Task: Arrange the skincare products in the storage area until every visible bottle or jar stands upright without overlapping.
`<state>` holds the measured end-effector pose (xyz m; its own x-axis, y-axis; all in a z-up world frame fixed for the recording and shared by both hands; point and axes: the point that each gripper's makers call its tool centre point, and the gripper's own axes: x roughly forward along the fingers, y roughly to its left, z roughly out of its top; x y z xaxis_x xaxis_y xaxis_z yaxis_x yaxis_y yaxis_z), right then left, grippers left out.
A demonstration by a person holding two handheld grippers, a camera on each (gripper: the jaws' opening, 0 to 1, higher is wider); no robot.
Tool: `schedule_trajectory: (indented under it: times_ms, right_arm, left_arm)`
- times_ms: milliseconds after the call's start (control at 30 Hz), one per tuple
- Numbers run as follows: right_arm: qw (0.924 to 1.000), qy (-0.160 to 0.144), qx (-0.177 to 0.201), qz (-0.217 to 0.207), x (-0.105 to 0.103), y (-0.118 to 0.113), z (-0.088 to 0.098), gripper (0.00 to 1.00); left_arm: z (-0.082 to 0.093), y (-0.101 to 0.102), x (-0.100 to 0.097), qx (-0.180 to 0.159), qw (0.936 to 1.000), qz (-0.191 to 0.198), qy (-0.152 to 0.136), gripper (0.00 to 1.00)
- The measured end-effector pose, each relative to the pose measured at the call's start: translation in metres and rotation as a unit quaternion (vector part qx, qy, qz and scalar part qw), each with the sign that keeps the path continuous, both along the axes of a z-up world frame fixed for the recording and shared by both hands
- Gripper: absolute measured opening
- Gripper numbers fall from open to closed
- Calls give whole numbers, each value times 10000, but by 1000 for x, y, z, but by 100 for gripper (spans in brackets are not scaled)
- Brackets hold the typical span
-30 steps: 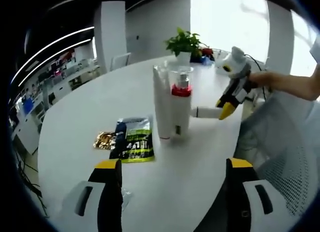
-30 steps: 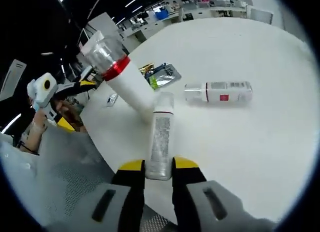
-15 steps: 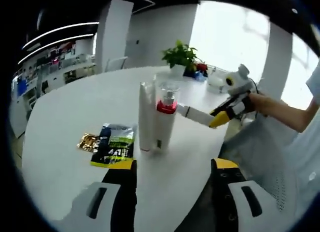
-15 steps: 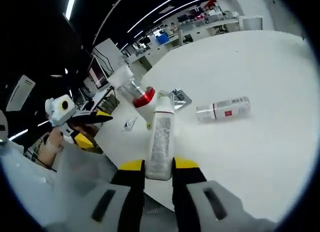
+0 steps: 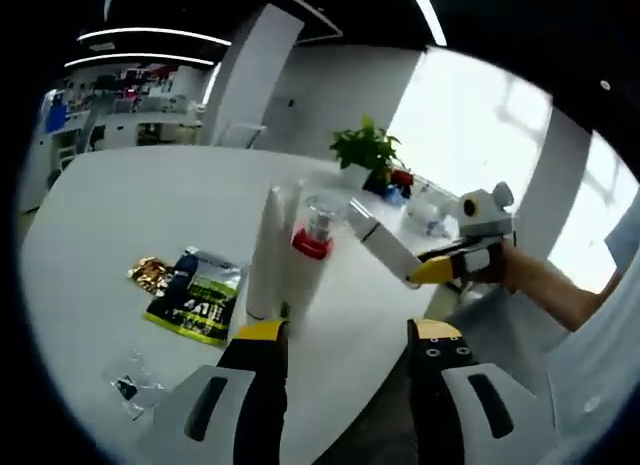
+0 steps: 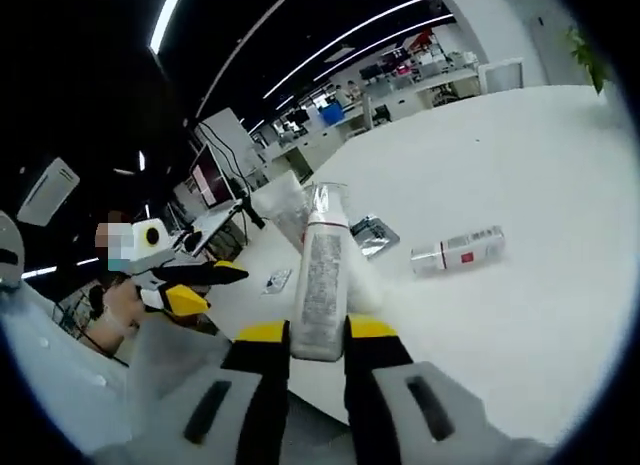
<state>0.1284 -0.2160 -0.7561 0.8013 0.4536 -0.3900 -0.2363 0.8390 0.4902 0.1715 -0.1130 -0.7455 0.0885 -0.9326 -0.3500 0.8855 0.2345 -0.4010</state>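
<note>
White tabletop spreads ahead in the left gripper view, where the left gripper hangs with its yellow-tipped jaws spread wide and nothing between them. Just beyond the jaws a white tube and a pump bottle with a red collar stand upright side by side, touching or nearly so. A green and black sachet and a gold sachet lie flat to their left, and a potted plant sits at the far edge. From the right, the right gripper holds a white bottle lifted and tilted above the table. In the right gripper view, the right gripper is clamped on that white bottle, label toward the camera. Farther off, a clear bottle with a red label lies on its side on the tabletop, well apart from the rest.
</note>
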Motion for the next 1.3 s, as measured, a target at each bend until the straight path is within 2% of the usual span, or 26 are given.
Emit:
schedule_trajectory:
  times_ms: [167,300,400,433,567,633,733,800,867,967,1000,1100,1167,1200,1233,1300]
  right_arm:
    - [9992,-331,222,-50,2,8,16,19]
    - [9984,-554,105,55,2,20,28,19]
    - [9956,-911,198,84,3,27,44,19]
    - [9958,-885,210,120,1,30,47,19]
    - [9930,-1138,18,315,2,42,59,19]
    - [9915,-1226,-123,428,3,49,63,19]
    - [9876,-1258,-699,634,8,56,61,19]
    - [9836,-1314,-941,801,9,63,61,19]
    - [9817,-1337,-993,925,11,70,62,19]
    - [9740,-1327,-1428,1154,15,78,57,19]
    - [9712,-1324,-1551,1230,16,80,56,19]
    - [9595,-1362,-1956,1500,20,90,52,19]
    - [9606,-1383,-1906,1478,23,94,52,19]
    - [9588,-1381,-1968,1511,24,95,51,19]
    - [9531,-1396,-2174,1578,26,96,48,19]
    - [9513,-1351,-2225,1651,28,100,44,19]
  left_arm:
    - [13,-16,-12,-376,9986,-74,361,45]
    - [21,-24,-19,-544,9973,-128,478,44]
    - [28,-28,-19,-695,9960,-65,549,44]
    - [29,-29,-19,-715,9958,-60,574,44]
    - [46,-33,-20,-1080,9912,-52,761,44]
    - [55,-34,-17,-1256,9888,7,800,45]
    - [65,-35,-14,-1422,9863,66,838,45]
    - [68,-36,-13,-1463,9855,117,854,45]
    - [71,-37,-11,-1564,9836,201,875,46]
    - [69,-36,-7,-1632,9800,265,1109,45]
    - [68,-35,-4,-1696,9768,333,1266,44]
    - [63,-29,6,-1718,9749,417,1353,41]
    - [59,-26,13,-1733,9735,527,1393,41]
    - [57,-26,15,-1727,9726,567,1449,39]
    - [56,-25,17,-1748,9712,599,1502,37]
    - [55,-24,22,-1838,9669,691,1632,29]
